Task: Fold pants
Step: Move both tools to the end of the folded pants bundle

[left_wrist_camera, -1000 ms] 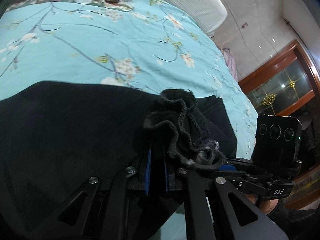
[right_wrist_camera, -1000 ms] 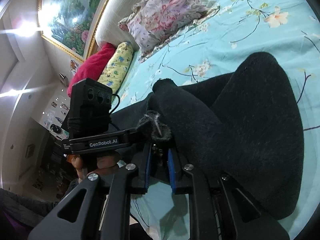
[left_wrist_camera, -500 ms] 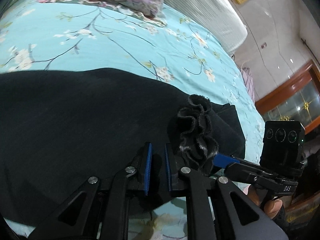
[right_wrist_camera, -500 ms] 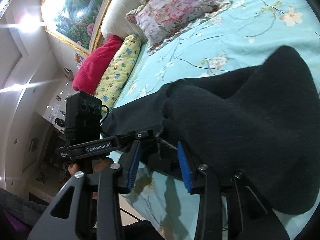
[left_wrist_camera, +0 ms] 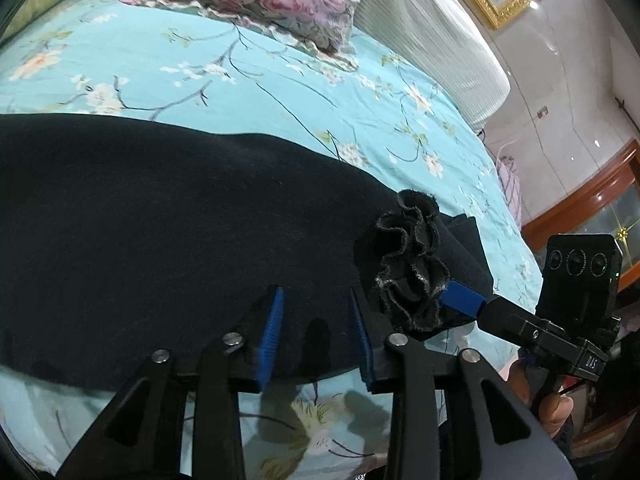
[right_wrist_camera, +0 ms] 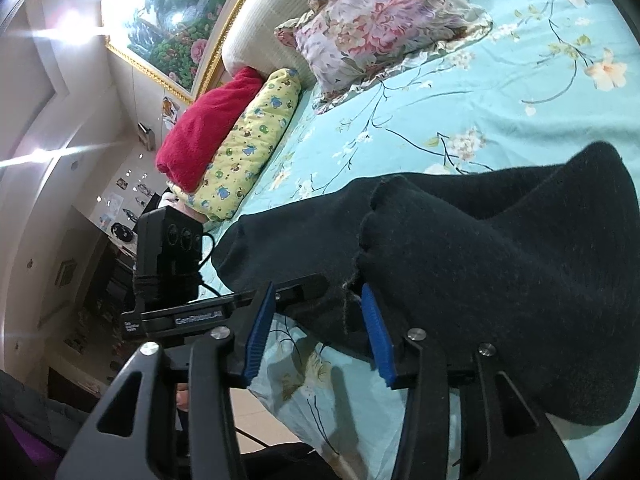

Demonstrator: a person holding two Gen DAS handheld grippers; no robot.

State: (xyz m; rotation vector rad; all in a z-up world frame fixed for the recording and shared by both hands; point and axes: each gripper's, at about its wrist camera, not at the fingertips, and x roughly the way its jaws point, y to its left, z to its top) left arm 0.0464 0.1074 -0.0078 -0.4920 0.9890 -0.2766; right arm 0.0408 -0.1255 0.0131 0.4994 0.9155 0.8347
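both tools are released now. left gripper [left_wrist_camera: 316, 312] has its two blue pads [left_wrist_camera: 270, 336] spread apart, and between them only the flat black cloth shows, nothing is pinched. right gripper [right_wrist_camera: 318, 320] is the same: its blue fingers [right_wrist_camera: 378, 336] stand wide, one on each side of the near edge of the pants [right_wrist_camera: 480, 272], and a loose thread [right_wrist_camera: 346, 304] hangs in the gap between them.

the pants lie on the bed sheet [left_wrist_camera: 160, 64], which is turquoise with flower branches. in the left view the pants [left_wrist_camera: 160, 220] cover a big dark area near the front edge of the sheet. one bunched, ruffled end [left_wrist_camera: 412, 272] of the pants sits just right of the left gripper, touching a blue pad of the other tool.

in the right view the cloth makes two thick folds that lie side by side on the sheet. behind the pants, at the head of the bed, there is a floral pillow [right_wrist_camera: 384, 28], and beside it a yellow pillow [right_wrist_camera: 248, 148] and a red blanket [right_wrist_camera: 204, 128]. a painting in gold frame [right_wrist_camera: 168, 20] hangs above the headboard.
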